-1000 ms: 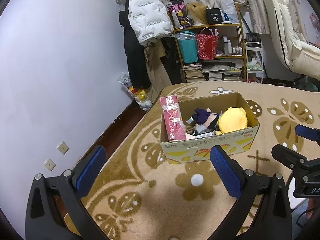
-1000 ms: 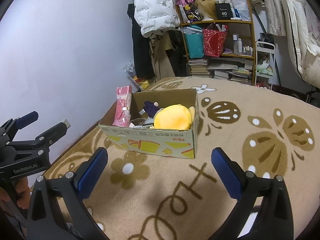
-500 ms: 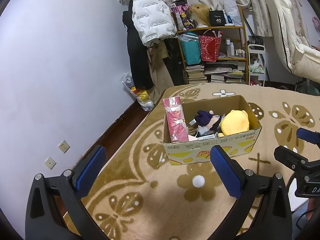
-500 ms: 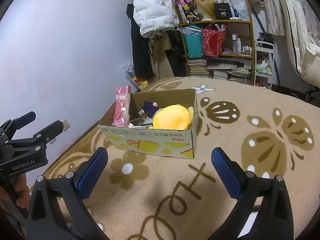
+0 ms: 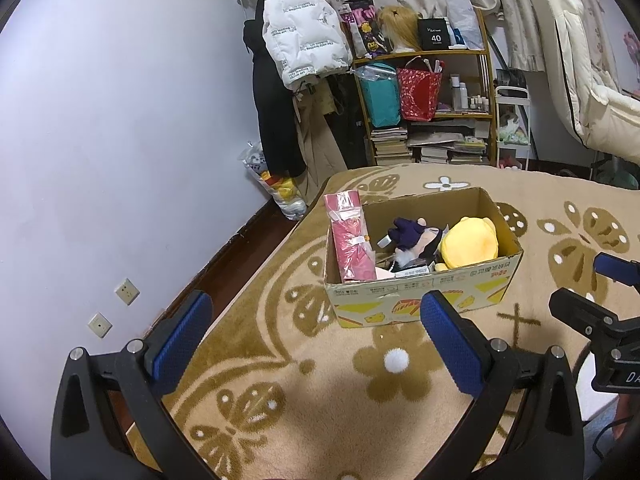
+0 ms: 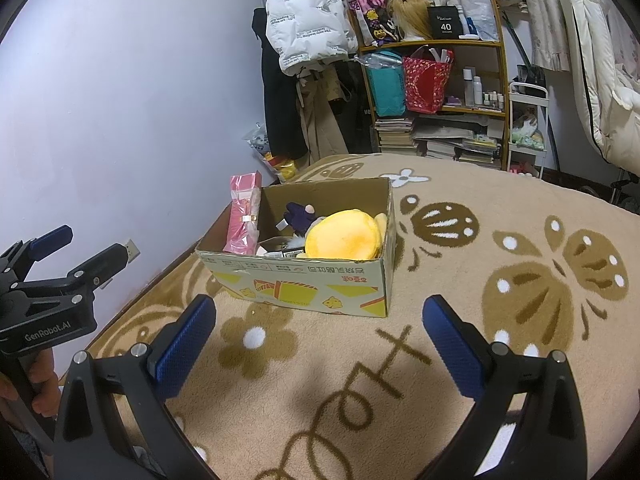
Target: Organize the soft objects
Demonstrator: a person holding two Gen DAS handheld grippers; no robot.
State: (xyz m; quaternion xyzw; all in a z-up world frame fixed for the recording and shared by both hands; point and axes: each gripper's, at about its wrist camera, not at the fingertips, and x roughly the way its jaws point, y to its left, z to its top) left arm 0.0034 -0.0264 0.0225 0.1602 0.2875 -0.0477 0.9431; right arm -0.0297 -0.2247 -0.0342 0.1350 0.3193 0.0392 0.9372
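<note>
An open cardboard box [image 5: 424,300] [image 6: 304,280] stands on the beige patterned blanket. It holds a yellow plush [image 5: 472,242] [image 6: 344,238], a dark purple plush doll [image 5: 408,234] [image 6: 300,216] and a pink wrapped package [image 5: 352,236] [image 6: 244,212] standing at its left end. My left gripper [image 5: 316,328] is open and empty, short of the box. My right gripper [image 6: 320,328] is open and empty, also short of the box. Each gripper shows in the other's view: the right one [image 5: 604,300], the left one [image 6: 68,260].
The blanket [image 6: 460,300] spreads to the right with brown flower and butterfly patterns. A lilac wall [image 5: 120,120] is at the left with a strip of dark floor below. At the back are a loaded shelf [image 5: 436,92], hanging coats [image 5: 300,52] and a white chair [image 5: 580,80].
Both grippers have drawn back and up a little from the box, so it looks slightly smaller and farther. Both stay open and empty. The box contents have not moved.
</note>
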